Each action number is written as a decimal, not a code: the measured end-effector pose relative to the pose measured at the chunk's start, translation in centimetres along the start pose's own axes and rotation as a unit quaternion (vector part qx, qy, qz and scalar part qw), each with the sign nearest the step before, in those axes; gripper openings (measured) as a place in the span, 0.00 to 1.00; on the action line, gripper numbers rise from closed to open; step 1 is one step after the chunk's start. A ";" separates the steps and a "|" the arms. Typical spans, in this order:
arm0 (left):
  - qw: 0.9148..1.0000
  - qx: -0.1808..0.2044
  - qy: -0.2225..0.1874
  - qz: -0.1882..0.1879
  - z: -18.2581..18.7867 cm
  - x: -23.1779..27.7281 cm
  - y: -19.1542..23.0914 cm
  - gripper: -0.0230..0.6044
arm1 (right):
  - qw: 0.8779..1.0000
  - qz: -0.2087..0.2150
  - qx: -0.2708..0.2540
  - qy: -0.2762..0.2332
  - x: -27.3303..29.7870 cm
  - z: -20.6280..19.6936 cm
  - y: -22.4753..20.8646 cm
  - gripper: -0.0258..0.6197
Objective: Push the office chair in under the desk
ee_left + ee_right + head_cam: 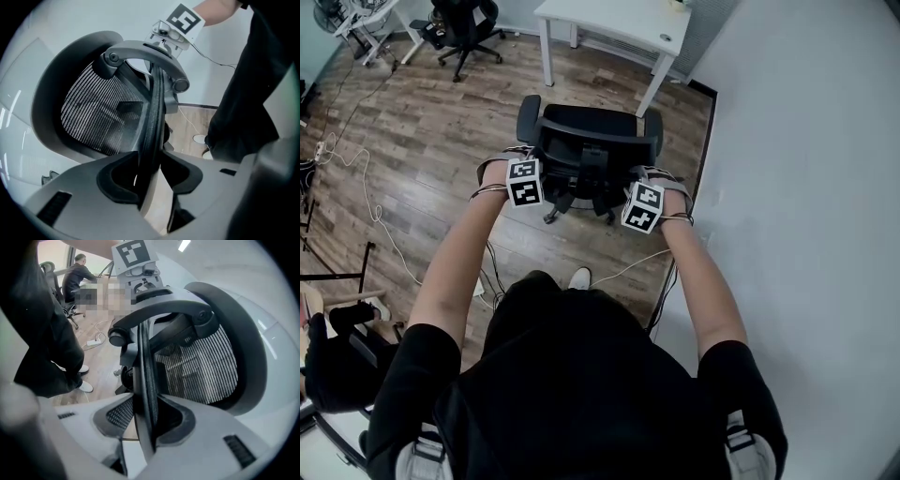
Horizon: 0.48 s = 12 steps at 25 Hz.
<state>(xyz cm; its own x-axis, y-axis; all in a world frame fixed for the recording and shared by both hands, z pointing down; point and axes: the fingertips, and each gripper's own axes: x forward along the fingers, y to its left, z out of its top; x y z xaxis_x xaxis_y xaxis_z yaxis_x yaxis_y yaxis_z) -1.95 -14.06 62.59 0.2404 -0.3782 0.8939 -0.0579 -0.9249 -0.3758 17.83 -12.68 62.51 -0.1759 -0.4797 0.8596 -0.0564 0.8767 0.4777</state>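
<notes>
Push step: left gripper (150,180) and right gripper (145,423) clamp the chair (586,131) back, seemingly firmly; next, steer to the desk (609,23) ahead.

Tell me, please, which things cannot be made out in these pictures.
Chair: head view, it hides most of its own wheels.
Desk: head view, the top edge cuts off its far side.
Small round thing on the desk: head view, too small to name.
Left gripper and right gripper: head view, marker cubes and hands hide their jaws.
</notes>
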 end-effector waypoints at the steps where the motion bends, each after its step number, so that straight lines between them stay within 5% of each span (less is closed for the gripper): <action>1: 1.000 -0.002 0.001 -0.003 -0.1 0.2 0.5 0.27 | 1.000 0.001 0.000 -0.002 0.1 0.1 -0.3 0.25; 12: 1.000 0.015 -0.010 -0.003 -2.1 2.3 7.5 0.28 | 1.000 -0.003 0.011 0.000 3.4 1.8 -5.8 0.25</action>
<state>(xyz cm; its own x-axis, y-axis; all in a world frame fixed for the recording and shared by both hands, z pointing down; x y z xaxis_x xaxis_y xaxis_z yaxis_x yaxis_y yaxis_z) -3.86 -21.96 62.33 0.2603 -0.3716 0.8912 -0.0276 -0.9255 -0.3778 15.81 -19.29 62.33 -0.1756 -0.4845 0.8570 -0.0798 0.8747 0.4781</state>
